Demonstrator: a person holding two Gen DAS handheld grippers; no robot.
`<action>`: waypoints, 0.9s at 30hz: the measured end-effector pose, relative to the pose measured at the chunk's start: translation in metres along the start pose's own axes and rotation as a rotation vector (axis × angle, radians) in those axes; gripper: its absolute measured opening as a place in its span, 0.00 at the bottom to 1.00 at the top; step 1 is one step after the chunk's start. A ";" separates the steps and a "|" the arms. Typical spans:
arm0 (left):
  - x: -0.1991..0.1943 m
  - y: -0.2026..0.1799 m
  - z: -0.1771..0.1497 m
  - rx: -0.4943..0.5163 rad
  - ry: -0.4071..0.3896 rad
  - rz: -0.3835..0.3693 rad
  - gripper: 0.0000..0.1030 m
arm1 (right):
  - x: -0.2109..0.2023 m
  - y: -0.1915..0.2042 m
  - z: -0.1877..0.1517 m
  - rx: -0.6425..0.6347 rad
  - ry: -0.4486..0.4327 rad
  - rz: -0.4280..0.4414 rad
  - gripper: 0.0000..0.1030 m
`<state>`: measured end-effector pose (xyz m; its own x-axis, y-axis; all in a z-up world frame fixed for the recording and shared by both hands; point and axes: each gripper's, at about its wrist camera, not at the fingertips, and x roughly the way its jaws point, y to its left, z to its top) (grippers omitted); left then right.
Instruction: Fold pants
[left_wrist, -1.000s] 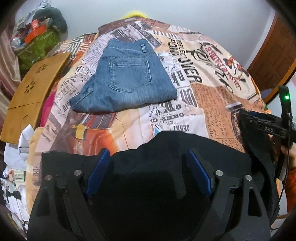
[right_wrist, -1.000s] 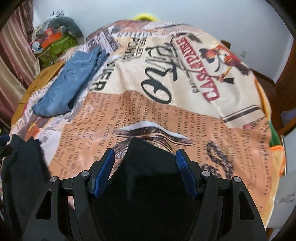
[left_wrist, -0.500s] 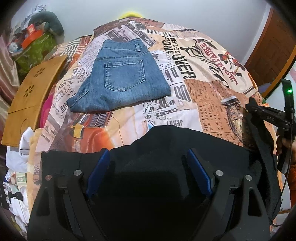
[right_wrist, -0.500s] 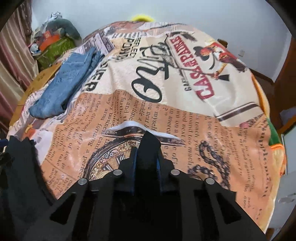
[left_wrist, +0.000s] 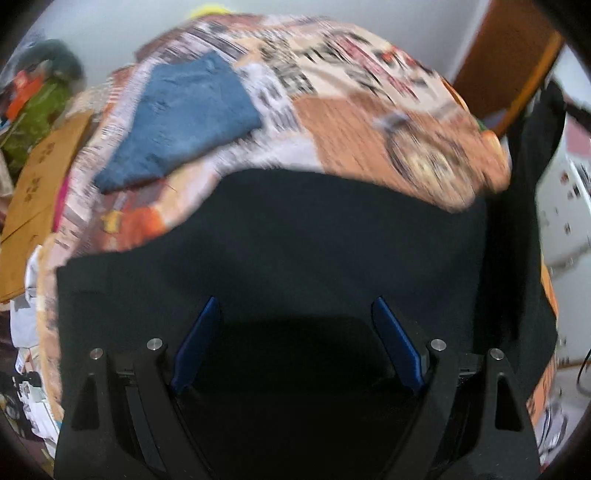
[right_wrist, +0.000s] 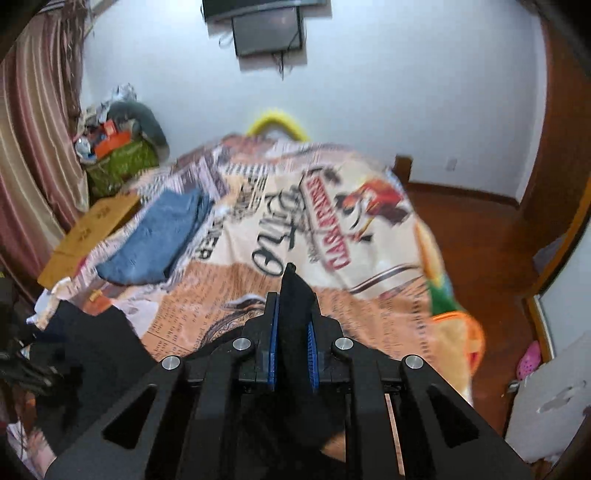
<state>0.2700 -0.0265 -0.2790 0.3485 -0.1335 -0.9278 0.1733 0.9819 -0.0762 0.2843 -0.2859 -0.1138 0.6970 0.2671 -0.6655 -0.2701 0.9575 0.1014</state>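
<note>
Pinching a fold of the black pants (right_wrist: 295, 295) at the bed's near edge, your right gripper (right_wrist: 291, 332) has just clamped shut, your left gripper (left_wrist: 299, 332) gapes wide above them, folded jeans (right_wrist: 155, 236) lie toward the blanket's (right_wrist: 369, 266) far-left corner, lettering too blurred to read.

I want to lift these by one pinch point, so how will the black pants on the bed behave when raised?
Probably floppy: the black pants bunch to a peak between the fingers of the shut right gripper and drape below. Likely light, since one pinch holds them. The free side under the open left gripper should sag and trail.
</note>
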 end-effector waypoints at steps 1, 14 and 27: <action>0.001 -0.006 -0.004 0.012 0.009 0.002 0.83 | -0.010 -0.002 0.000 -0.004 -0.016 -0.006 0.11; -0.017 -0.051 -0.028 0.078 -0.024 0.034 0.88 | -0.084 -0.038 -0.101 0.072 0.028 -0.067 0.10; -0.019 -0.055 -0.038 0.023 -0.049 0.031 0.93 | -0.051 -0.049 -0.224 0.269 0.275 -0.064 0.23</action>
<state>0.2190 -0.0732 -0.2714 0.3989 -0.1098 -0.9104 0.1825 0.9824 -0.0385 0.1130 -0.3706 -0.2501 0.4931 0.2016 -0.8463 -0.0229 0.9754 0.2190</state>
